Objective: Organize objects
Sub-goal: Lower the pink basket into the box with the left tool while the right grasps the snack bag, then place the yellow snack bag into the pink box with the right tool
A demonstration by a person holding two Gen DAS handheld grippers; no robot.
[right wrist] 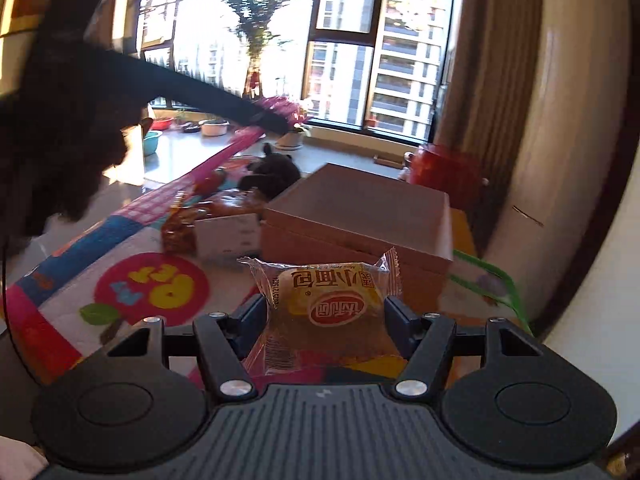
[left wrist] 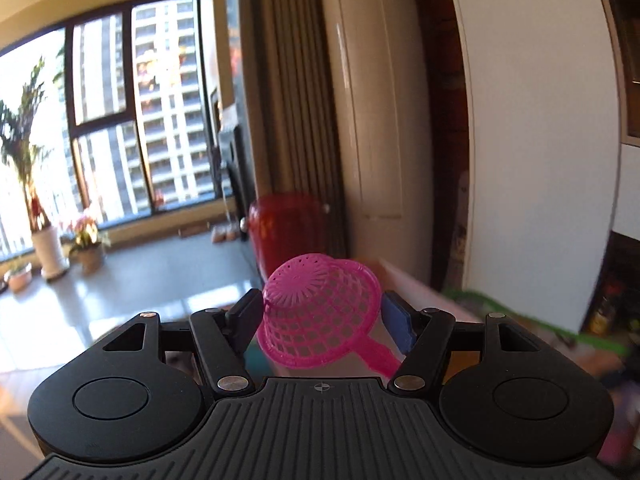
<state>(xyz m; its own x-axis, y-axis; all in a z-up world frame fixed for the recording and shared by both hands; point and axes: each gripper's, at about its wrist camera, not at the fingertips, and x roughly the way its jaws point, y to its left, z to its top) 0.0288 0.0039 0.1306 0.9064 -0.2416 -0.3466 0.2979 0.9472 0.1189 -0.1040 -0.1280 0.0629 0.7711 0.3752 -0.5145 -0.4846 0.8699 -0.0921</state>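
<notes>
Left tongs [left wrist: 320, 312] closed on a pink mesh strainer [left wrist: 318, 314], 1 finger on each side of the basket, handle pointing back toward the camera, basket tipped with its base facing forward. Strainer is held up in the air; beyond it a red jar [left wrist: 288, 228] on the floor near the curtain [left wrist: 292, 100], and a window [left wrist: 120, 120] with potted plants [left wrist: 44, 216] on the sill. Right tongs [right wrist: 325, 308] closed on a wrapped mini bread packet [right wrist: 326, 308], gripped at both side edges, label facing up and reading upside down from this view. Packet sits low over the counter [right wrist: 80, 264], which has a colourful printed cover. Just ahead of the packet: a brown cardboard box [right wrist: 360, 216], closed. Left of the box a white carton [right wrist: 228, 236] and an amber-wrapped item [right wrist: 180, 228], touching each other. Behind them a dark plush toy [right wrist: 272, 172]. Right-wrist view also catches the left gripper's dark arm [right wrist: 180, 84] upper left with the pink strainer at its tip. Motion blur on the far edges of both views.
</notes>
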